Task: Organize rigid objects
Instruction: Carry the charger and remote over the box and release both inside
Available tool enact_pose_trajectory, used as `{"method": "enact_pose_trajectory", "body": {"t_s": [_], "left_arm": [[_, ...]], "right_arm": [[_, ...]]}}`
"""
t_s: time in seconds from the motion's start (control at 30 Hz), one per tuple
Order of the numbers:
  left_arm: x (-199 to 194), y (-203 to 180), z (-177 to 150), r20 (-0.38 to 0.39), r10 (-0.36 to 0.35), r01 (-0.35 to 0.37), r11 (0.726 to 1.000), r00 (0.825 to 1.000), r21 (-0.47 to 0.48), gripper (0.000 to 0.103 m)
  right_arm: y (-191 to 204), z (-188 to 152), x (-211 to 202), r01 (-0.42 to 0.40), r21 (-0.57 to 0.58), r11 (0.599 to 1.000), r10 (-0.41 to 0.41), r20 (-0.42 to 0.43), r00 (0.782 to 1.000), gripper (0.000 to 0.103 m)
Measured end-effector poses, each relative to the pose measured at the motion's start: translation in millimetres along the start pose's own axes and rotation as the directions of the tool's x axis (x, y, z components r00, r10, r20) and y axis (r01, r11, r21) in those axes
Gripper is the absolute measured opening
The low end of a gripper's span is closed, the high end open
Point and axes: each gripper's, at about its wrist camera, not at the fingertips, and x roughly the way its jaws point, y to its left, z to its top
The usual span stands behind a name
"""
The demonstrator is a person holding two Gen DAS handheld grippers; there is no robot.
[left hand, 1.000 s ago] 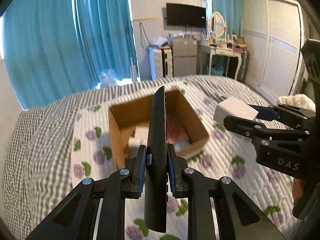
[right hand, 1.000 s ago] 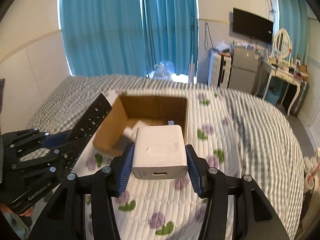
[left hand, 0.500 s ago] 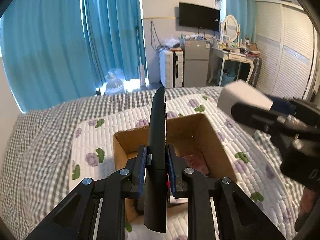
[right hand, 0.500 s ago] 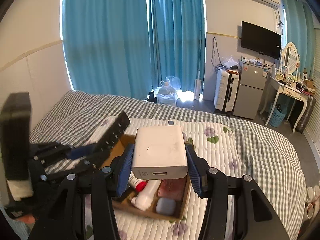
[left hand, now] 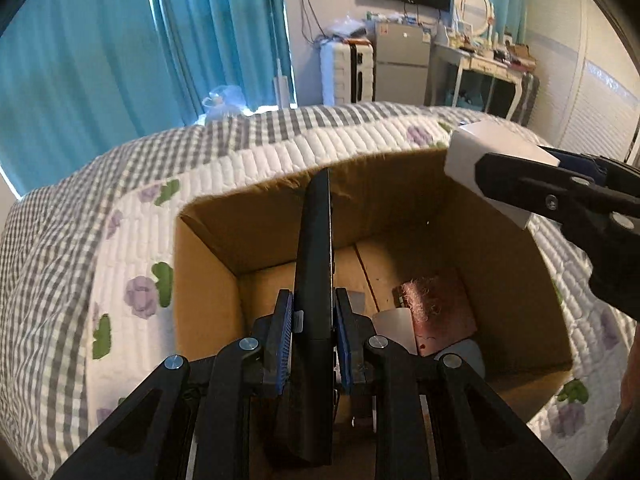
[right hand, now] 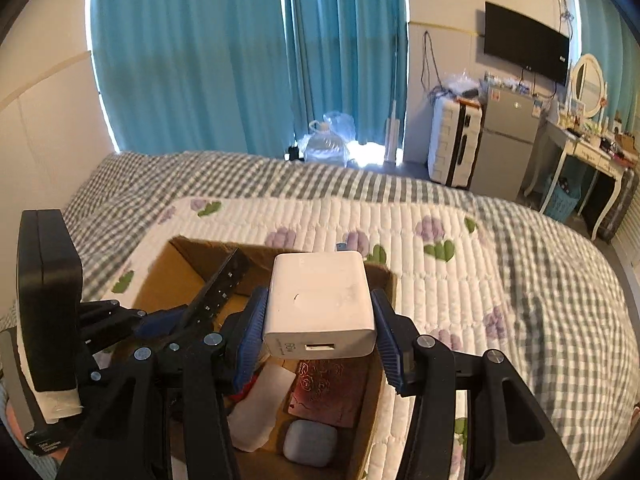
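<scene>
My left gripper [left hand: 313, 334] is shut on a black remote control [left hand: 314, 280], held edge-up over the open cardboard box [left hand: 208, 280]. The remote [right hand: 220, 288] and the left gripper [right hand: 160, 320] also show in the right wrist view, over the box [right hand: 160, 268]. My right gripper [right hand: 320, 324] is shut on a white USB charger block [right hand: 320, 300], above the box's right part. In the left wrist view the charger [left hand: 492, 160] and right gripper [left hand: 560, 196] hang over the box's right wall.
Inside the box lie a dark red patterned case [right hand: 332, 388], a white bottle [right hand: 260, 408] and a grey-blue pouch [right hand: 310, 444]. The box sits on a flowered quilt [right hand: 440, 280] on a checked bed. Curtains, suitcase, fridge and dresser stand beyond.
Both grippers have come down and forward over the box, still holding remote and charger. The box now fills the lower views and its contents lie right below.
</scene>
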Motion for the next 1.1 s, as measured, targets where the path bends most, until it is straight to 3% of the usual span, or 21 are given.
{"method": "enact_pose_trajectory", "body": {"t_s": [0.17,0.3,0.5,0.67,0.97,1.0,1.1], "left_arm": [[14,-3,-8,-0.034,0.002,-0.002,1.000,0.999,0.010,0.020],[10,1,-11,-0.039,-0.017,0.015,0.999,0.999,-0.048,0.020],[-27,6,-9,0.037,-0.048,0.050,0.996,0.998,-0.079,0.020],[-46,17,-1,0.097,0.018,-0.008,0.996,0.995,-0.094,0.020],[-35,42,2,0.153,0.065,-0.044,0.990,0.986,-0.138,0.020],[-34,42,1,0.156,0.063,-0.042,0.990,0.986,-0.136,0.020],[-33,42,-1,0.158,0.065,-0.043,0.989,0.985,-0.140,0.020]], "right_arm": [[0,-6,10,-0.001,-0.024,1.000,0.000,-0.013,1.000,0.050],[-1,-12,9,-0.004,-0.017,1.000,0.003,-0.015,1.000,0.050],[1,-15,-2,0.007,-0.002,1.000,-0.007,-0.019,1.000,0.050],[10,-12,6,-0.008,-0.009,1.000,0.008,-0.025,1.000,0.050],[16,-21,60,0.040,-0.037,0.999,-0.043,-0.101,0.994,0.050],[15,-23,60,0.036,-0.034,0.999,-0.039,-0.092,0.995,0.051],[10,-20,49,0.037,-0.021,0.999,-0.038,-0.049,0.998,0.066]]}}
